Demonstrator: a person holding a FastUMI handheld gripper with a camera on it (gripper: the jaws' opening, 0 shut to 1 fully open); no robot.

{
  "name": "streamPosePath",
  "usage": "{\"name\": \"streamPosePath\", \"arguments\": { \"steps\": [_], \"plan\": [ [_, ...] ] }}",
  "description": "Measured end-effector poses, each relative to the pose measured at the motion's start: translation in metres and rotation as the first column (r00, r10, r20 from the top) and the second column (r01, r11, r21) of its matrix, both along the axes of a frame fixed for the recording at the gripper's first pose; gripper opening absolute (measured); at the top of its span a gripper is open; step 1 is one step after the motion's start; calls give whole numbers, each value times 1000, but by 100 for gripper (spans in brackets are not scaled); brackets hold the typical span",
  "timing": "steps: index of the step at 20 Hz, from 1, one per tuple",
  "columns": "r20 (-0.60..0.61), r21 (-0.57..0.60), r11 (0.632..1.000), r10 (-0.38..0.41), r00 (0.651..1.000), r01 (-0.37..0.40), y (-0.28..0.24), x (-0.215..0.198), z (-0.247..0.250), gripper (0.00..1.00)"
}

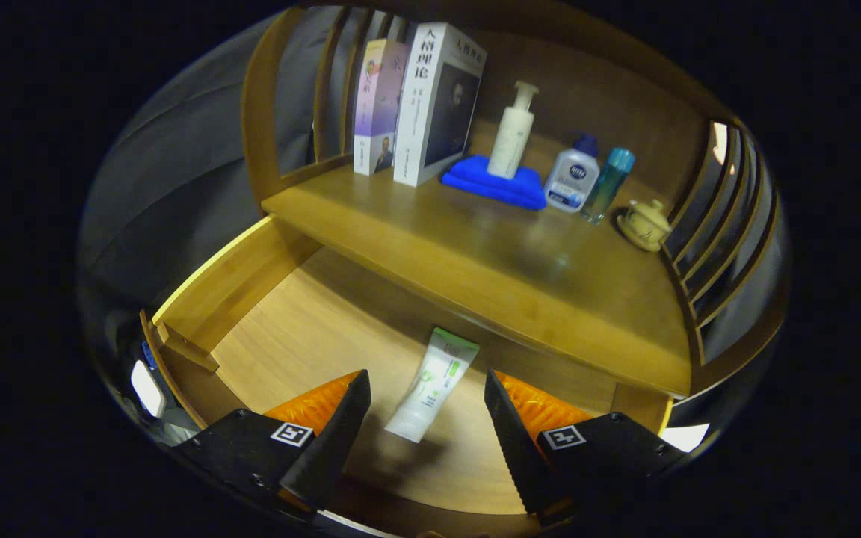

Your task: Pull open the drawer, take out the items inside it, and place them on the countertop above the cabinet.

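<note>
The wooden drawer (251, 280) is pulled out below the countertop (490, 261). On its floor lies a white and green tube (434, 381), long axis pointing away from me, its far end partly under the countertop's front edge. My gripper (427, 407) hovers over the drawer, open. The tube lies in the gap between the two fingers, touching neither. I cannot tell how far above the tube the fingertips are.
On the countertop stand two books (415, 101), a white pump bottle (513, 134) on a folded blue cloth (494, 183), a white bottle with a blue cap (572, 175), a teal bottle (610, 183) and a small lidded cup (646, 220). Slatted wooden sides enclose the shelf.
</note>
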State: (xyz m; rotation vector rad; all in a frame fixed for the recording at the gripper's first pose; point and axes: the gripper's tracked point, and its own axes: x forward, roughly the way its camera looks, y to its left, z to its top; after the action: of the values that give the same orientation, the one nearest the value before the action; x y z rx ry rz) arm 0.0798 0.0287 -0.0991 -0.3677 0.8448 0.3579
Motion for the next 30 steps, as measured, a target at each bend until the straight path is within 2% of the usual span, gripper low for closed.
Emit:
{"name": "streamPosePath", "arguments": {
  "steps": [6,11,13,14,15,18,21,22,24,30],
  "plan": [
    [-195,-18,997,-76,978,74,-1,9,-41,96],
    [-313,-91,992,-117,943,92,-9,13,-79,95],
    [-325,-135,988,-122,938,81,-13,15,-88,95],
    [-350,-115,990,-119,929,83,-10,13,-92,95],
    [-351,-99,990,-133,927,105,-6,13,-87,93],
    [-376,-90,989,-145,915,120,-2,14,-93,66],
    [-394,-82,993,-112,912,86,3,12,-90,48],
    [-394,-56,995,-97,914,81,9,11,-91,44],
    [-442,-15,999,-51,896,49,18,-1,-92,37],
    [-415,3,999,37,909,-39,32,-15,-81,37]
  ]
}}
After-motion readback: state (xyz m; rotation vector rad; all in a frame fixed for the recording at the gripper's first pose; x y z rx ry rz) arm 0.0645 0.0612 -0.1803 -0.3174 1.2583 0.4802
